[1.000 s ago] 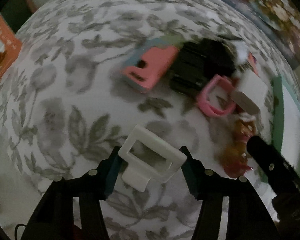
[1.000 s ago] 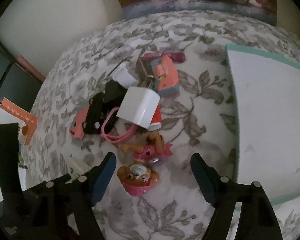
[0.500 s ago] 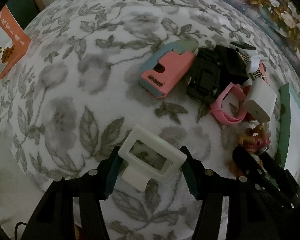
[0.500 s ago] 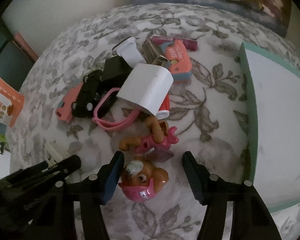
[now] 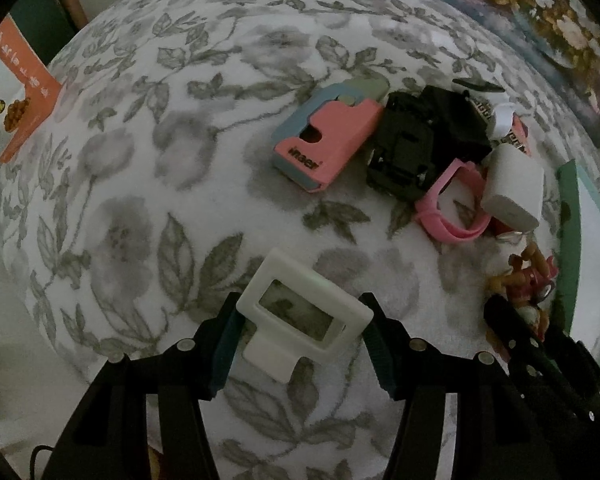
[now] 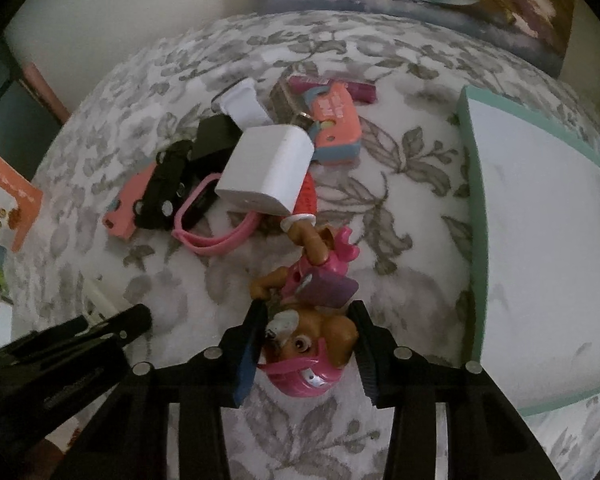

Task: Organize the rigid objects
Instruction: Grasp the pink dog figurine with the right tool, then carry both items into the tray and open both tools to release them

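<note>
Left wrist view: left gripper (image 5: 300, 340) pointed down at flowered cloth (image 5: 140, 160), bottom centre of frame. Fingers (image 5: 226, 344) about half open, clamped on both sides of a white plastic frame (image 5: 304, 316), which was tilted, w/ its tab toward the camera. Upper right: pink-and-blue case (image 5: 328, 148), black clip (image 5: 404, 160) touching it, pink strap (image 5: 452, 208), white charger block (image 5: 512, 192) on top of the pile. Right edge: green-rimmed tray (image 5: 570, 240). Lower right: dog toy (image 5: 528, 276) partly hidden by the right gripper.

Right wrist view: right gripper (image 6: 306, 346) at bottom centre, jaws just been closing, now narrow. Dog toy (image 6: 308, 340) lay between the fingers (image 6: 248, 352); both pads against its head, approx. at the pink helmet. Toy's body stretched up-frame toward the charger block (image 6: 268, 168). Pink strap (image 6: 216, 236) and black clip (image 6: 168, 192) mid-left. Tray (image 6: 474, 240) filled right side, apart from toy. Orange card (image 6: 8, 200) at left edge. Left gripper's black body, lower left.
</note>
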`<action>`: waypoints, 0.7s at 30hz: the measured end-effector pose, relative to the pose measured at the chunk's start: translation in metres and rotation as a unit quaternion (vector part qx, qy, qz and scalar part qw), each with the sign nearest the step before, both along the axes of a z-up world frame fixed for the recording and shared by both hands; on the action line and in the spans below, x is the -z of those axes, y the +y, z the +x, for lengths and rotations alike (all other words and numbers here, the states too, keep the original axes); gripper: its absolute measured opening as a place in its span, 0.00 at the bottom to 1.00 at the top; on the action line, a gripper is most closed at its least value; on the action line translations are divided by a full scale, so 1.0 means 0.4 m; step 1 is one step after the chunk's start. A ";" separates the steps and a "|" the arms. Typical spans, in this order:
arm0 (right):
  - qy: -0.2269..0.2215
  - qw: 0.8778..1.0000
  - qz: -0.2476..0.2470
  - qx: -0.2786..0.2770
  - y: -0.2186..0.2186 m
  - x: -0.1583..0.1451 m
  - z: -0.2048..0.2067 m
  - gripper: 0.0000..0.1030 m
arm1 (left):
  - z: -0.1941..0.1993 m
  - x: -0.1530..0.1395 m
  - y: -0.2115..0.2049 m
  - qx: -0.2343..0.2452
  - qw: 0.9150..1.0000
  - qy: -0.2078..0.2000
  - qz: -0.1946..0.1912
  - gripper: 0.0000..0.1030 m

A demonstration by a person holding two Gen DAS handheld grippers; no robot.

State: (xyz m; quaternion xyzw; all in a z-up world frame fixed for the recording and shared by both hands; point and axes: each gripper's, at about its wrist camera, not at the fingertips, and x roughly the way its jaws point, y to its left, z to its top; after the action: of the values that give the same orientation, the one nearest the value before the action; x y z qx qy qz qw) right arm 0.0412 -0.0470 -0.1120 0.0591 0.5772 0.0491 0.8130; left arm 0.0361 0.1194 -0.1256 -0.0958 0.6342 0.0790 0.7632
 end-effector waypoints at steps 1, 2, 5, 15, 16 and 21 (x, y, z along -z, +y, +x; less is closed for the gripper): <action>-0.002 1.000 0.008 0.003 -0.005 -0.006 -0.002 0.43 | -0.002 -0.004 -0.001 0.000 1.000 -0.003 -0.002 0.58; -0.004 1.000 0.020 0.009 -0.015 -0.015 -0.003 0.43 | -0.005 -0.009 -0.003 0.001 1.000 -0.006 -0.003 0.58; -0.011 0.999 0.044 0.025 -0.041 -0.038 -0.012 0.43 | -0.013 -0.048 -0.014 0.005 0.999 -0.031 0.002 0.58; -0.069 0.992 0.075 0.077 -0.142 -0.162 -0.014 0.43 | 0.000 -0.210 -0.095 0.038 0.994 -0.106 0.001 0.58; -0.075 0.991 0.074 0.083 -0.153 -0.175 -0.009 0.43 | 0.006 -0.223 -0.107 0.044 0.993 -0.109 -0.002 0.58; -0.097 0.988 0.049 0.112 -0.249 -0.220 -0.001 0.43 | 0.051 -0.278 -0.201 0.083 0.989 -0.120 0.006 0.58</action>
State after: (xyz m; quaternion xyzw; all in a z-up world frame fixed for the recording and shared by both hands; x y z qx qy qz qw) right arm 0.0407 -0.1467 -0.0240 0.1582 0.4826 -0.0084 0.8614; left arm 0.0566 0.0388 -0.0143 -0.0468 0.5435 0.0075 0.8381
